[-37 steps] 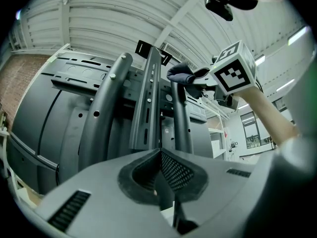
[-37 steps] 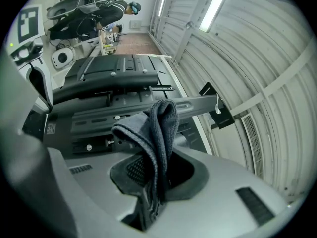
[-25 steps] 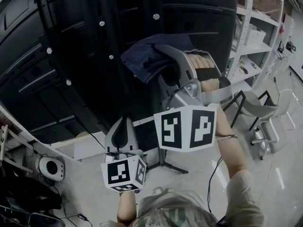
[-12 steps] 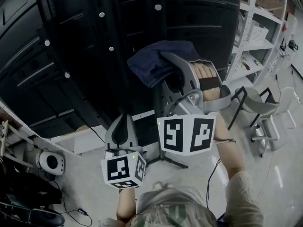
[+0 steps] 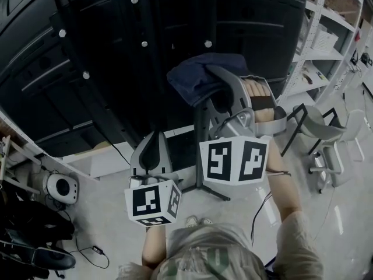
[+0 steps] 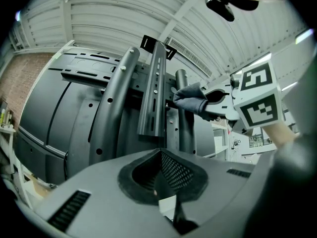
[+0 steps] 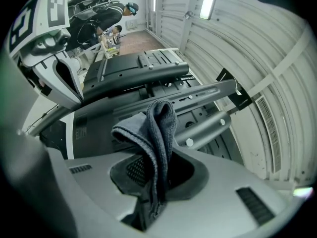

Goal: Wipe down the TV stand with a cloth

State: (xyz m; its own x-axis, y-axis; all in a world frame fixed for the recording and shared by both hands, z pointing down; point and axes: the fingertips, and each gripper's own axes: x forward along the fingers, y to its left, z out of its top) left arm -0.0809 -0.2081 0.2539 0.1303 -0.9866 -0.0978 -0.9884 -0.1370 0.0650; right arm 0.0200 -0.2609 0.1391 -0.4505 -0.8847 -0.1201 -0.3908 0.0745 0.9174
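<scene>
"Since a second ago the cloth (image 5: 195, 74) and the right gripper (image 5: 217, 85) have drifted a little toward the right of the head view, and the screw heads (image 5: 208, 44) on the TV's back panel (image 5: 87, 51) sit lower in frame. The left gripper (image 5: 152, 151) has barely shifted."

"Where's the cloth now?"

"Upper centre of the head view, bunched at the top of the TV stand's post (image 5: 201, 124), with the right gripper's jaws clamped on a fold of it. Whether it actually presses on the metal, I can't tell."

"And the left one?"

"Lower centre, jaws together with nothing between them, well apart from the post."

"How would you wipe it well?"

"I'd lay the loose part of the cloth flat against the post rather than the jaw tips, then draw it along the length in steady, overlapping passes, keeping the grip firm so the fold doesn't slip out. The brackets (image 6: 152, 93) and screw heads could snag it, so ease round them."
</scene>
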